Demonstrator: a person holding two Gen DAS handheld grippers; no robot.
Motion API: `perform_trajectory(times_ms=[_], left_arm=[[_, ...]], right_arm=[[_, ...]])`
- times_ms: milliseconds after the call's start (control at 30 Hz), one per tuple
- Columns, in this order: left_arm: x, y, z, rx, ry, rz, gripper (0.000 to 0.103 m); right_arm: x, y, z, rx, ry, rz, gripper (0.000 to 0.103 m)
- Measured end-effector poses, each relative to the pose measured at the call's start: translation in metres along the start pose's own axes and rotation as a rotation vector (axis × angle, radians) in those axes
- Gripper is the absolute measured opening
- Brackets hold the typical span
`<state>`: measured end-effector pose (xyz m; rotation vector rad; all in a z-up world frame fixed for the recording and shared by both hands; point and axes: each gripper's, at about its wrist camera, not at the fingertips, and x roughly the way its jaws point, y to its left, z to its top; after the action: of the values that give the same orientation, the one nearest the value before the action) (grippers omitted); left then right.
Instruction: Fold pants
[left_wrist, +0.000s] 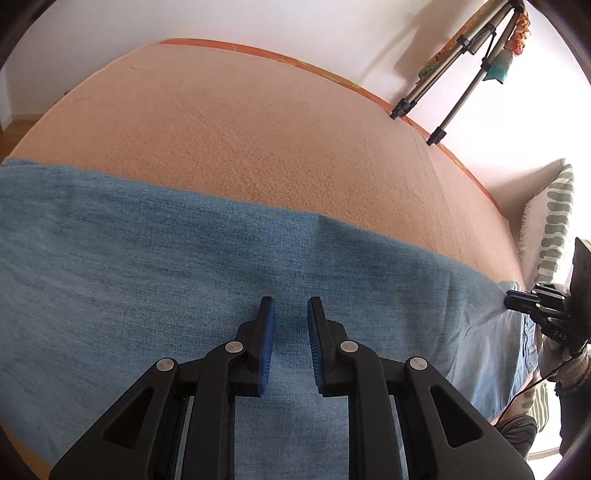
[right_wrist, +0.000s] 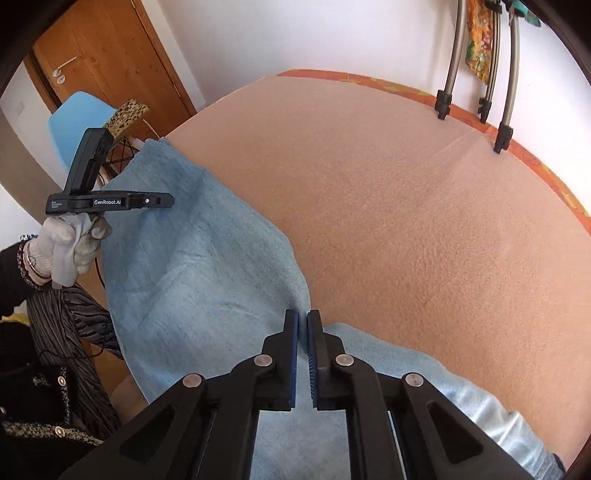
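The light blue denim pants (left_wrist: 184, 258) lie spread on the peach-coloured fleece blanket (left_wrist: 258, 129) that covers the bed. In the left wrist view they fill the lower half of the frame, and their far edge runs from the middle left down to the lower right. The left end of the pants is cut off by the frame border, and the part nearest the camera is hidden under the black arms of the left hand-held gripper (left_wrist: 291, 314). Its blue pads stand a little apart above the cloth with nothing between them, so it is released.

In the right wrist view the right hand-held gripper (right_wrist: 303, 317) is clenched. A fold of the pants (right_wrist: 192, 266) rises to its tips at the lower centre, and it seems to be pinched there, though the pads hide the contact itself. The lower right part of the pants is paler and runs out of the frame.

Above the denim edge the blanket is bare up to its orange border (right_wrist: 406, 86) in the upper part. Grey tripod legs (right_wrist: 450, 55) stand at the upper right, cut off at the top. At the left a white-gloved hand (right_wrist: 70, 243) holds the other gripper.
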<state>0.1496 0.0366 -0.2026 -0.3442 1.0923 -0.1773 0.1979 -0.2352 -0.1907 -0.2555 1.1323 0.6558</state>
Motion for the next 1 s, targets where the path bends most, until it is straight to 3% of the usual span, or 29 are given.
perform_trajectory(times_ms=[100,167,200,367,433,567,733,867,1000], left_arm=[[0.0,-0.007,0.004,0.016,-0.001,0.023,0.016],[-0.003,-0.016,0.008,0.026,-0.013,-0.005,0.016],[-0.006,-0.026,0.01,0.052,-0.02,-0.018,0.016],[-0.006,-0.082,0.017,0.184,-0.018,-0.127,0.016],[0.003,-0.104,0.018,0.231,0.007,-0.168,0.016],[0.022,-0.143,0.013,0.297,0.059,-0.232,0.016],[0.028,-0.184,0.011,0.358,0.07,-0.277,0.016],[0.035,-0.216,0.018,0.41,0.082,-0.297,0.027],[0.05,-0.244,0.025,0.452,0.109,-0.326,0.031]], right_arm=[[0.005,-0.009,-0.007,0.02,0.029,-0.015,0.004],[-0.002,-0.023,-0.007,0.062,0.015,-0.056,0.022],[-0.011,-0.03,-0.009,0.086,-0.012,-0.075,0.038],[-0.066,-0.082,-0.033,0.219,-0.115,-0.155,0.042],[-0.084,-0.109,-0.048,0.281,-0.116,-0.226,0.058],[-0.109,-0.171,-0.079,0.403,-0.075,-0.313,0.058],[-0.127,-0.238,-0.121,0.559,-0.055,-0.315,0.081],[-0.124,-0.27,-0.147,0.646,-0.044,-0.233,0.084],[-0.108,-0.28,-0.165,0.689,-0.009,-0.181,0.082]])
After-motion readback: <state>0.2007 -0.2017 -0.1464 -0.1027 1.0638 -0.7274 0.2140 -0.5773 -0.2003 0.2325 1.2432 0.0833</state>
